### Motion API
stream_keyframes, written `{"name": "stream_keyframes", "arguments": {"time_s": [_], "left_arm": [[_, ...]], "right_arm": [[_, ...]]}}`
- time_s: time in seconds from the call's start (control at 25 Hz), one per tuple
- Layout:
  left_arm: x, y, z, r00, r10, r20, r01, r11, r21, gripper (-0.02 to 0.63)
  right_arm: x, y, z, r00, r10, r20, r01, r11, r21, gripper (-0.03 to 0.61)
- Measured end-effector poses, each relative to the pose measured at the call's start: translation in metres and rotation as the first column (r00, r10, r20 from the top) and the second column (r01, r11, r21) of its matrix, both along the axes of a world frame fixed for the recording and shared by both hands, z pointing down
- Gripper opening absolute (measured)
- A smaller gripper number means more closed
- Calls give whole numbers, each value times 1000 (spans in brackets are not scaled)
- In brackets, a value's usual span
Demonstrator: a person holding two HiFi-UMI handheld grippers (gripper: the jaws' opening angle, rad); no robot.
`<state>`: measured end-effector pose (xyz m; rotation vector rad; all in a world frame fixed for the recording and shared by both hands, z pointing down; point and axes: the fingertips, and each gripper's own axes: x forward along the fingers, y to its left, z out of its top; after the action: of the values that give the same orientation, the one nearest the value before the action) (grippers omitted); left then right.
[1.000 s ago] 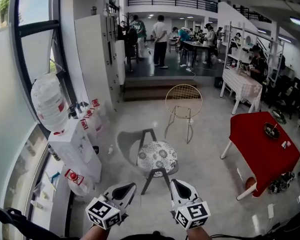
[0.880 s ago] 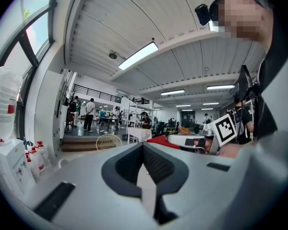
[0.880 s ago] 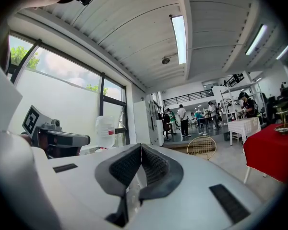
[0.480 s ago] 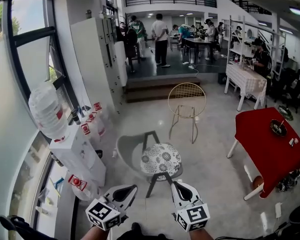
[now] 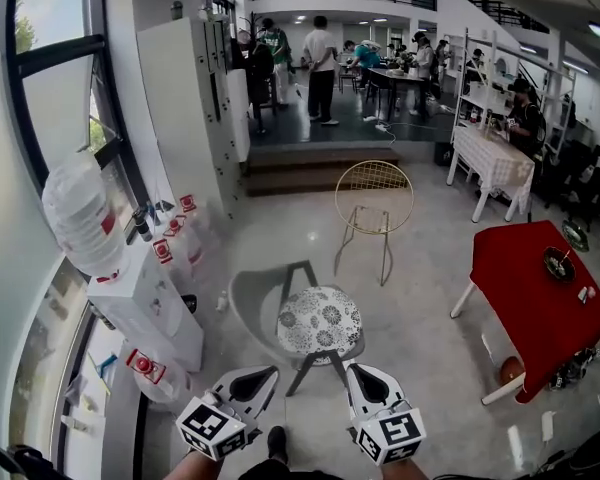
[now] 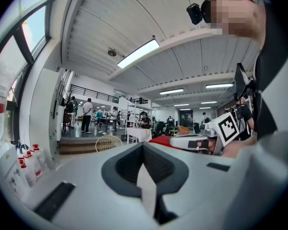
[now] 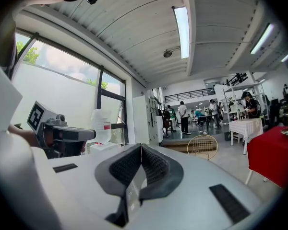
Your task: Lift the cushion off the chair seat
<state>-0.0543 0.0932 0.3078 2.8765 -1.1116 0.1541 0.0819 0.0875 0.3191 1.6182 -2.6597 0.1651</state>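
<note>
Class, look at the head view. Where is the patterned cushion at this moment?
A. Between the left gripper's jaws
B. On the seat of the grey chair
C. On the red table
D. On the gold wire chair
B: the patterned cushion lies flat on the seat of the grey chair, and nothing is lifting it.
</note>
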Motion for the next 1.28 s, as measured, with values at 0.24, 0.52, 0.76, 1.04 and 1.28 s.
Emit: {"name": "stream_keyframes", "arguments": {"time_s": [0.24,0.52,0.76,1.04,1.28], "left_arm": [[-20,-45,5,999,10,-34,-11,999,-31,8],[-43,-95,0,999,36,-41,-37,999,-12,8],[-63,-136,-6,998,44,-49,-45,999,-3,8],[-86,-179,-7,995,73,-68,-74,997,-4,8],[-102,-206,-4,990,96,-108,-97,995,-6,8]], "right_arm": [[-17,-42,-5,1000,23,-4,-23,1000,3,10],[-40,-94,-8,999,32,-18,-31,999,3,11],[-61,-133,-12,999,29,-38,-29,1000,-7,11],[-86,-176,-13,998,39,-52,-40,999,-23,11],[-97,-201,-9,996,64,-55,-66,997,-31,11]]}}
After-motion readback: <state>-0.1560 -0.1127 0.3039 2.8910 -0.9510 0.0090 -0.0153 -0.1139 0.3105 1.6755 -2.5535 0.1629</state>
